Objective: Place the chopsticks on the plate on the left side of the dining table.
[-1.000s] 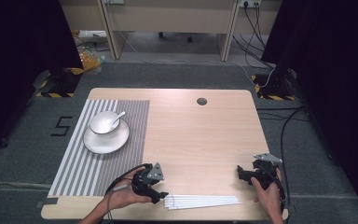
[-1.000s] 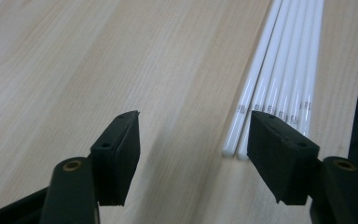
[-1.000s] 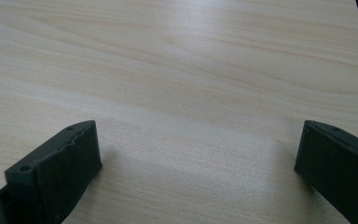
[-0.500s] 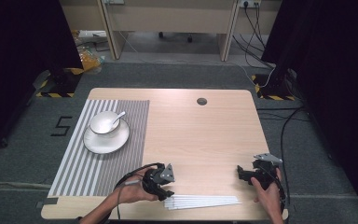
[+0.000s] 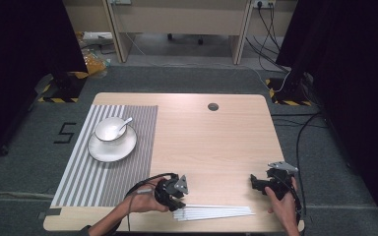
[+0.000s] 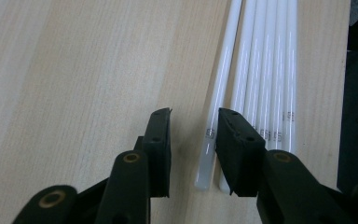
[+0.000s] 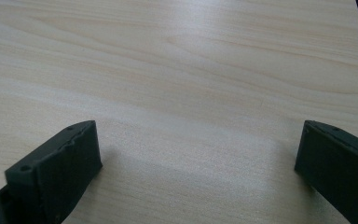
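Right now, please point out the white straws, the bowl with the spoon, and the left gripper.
white straws (image 5: 216, 212), high view, middle of the bundle lying at the table's near edge.
bowl (image 5: 109, 130), high view, its inner white wall.
left gripper (image 6: 193, 135), left gripper view, midway between its fingertips.

you're looking down on a pale wood tabletop (image 5: 216, 142) with a round cable hole (image 5: 213, 106) near its far edge. around it lies grey carpet floor (image 5: 29, 162), with a dark "5" marking (image 5: 67, 132) at the left. beyond stands a beige desk (image 5: 177, 19); black curtains (image 5: 15, 44) hang at both sides, and cables (image 5: 305, 128) trail along the right.
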Available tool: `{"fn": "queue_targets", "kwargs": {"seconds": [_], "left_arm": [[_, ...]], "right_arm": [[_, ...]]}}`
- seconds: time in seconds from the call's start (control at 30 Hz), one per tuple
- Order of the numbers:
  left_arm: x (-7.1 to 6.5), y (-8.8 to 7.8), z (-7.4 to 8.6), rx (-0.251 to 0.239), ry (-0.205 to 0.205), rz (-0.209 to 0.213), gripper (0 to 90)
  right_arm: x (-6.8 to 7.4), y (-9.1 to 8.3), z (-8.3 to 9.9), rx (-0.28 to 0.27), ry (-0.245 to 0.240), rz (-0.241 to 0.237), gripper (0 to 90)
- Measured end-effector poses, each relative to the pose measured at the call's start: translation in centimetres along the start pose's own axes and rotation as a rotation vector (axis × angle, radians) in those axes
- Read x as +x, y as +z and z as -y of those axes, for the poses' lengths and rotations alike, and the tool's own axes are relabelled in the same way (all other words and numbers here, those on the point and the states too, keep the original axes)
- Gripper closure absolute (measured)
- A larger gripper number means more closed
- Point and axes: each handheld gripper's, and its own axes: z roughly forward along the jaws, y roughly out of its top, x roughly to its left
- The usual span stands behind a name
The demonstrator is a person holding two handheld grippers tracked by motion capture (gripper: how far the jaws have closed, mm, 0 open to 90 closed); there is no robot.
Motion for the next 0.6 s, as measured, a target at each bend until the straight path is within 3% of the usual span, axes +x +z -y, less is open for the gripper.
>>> {"fn": "queue_targets", "kwargs": {"seconds": [0.1,0.17,0.33,0.47,0.6], "left_arm": [[0.26,0.09,-0.11,0.028,0.02,0.007,70.2],[0.19,0.24,-0.09,0.019,0.009,0.012,72.3],[0.24,0.26,-0.2,0.044,0.049,0.016,79.6],[0.21,0.21,-0.37,0.06,0.085,0.012,81.8],[0.4,0.0,-0.34,0.066,0.095,0.001,82.9]], "right_arm": [[0.0,0.0,0.0,0.0,0.0,0.0,0.2],[0.0,0.0,0.0,0.0,0.0,0.0,0.2],[0.0,0.0,0.0,0.0,0.0,0.0,0.2],[0.0,0.0,0.0,0.0,0.0,0.0,0.2],[0.0,0.0,0.0,0.0,0.0,0.0,0.2]]}}
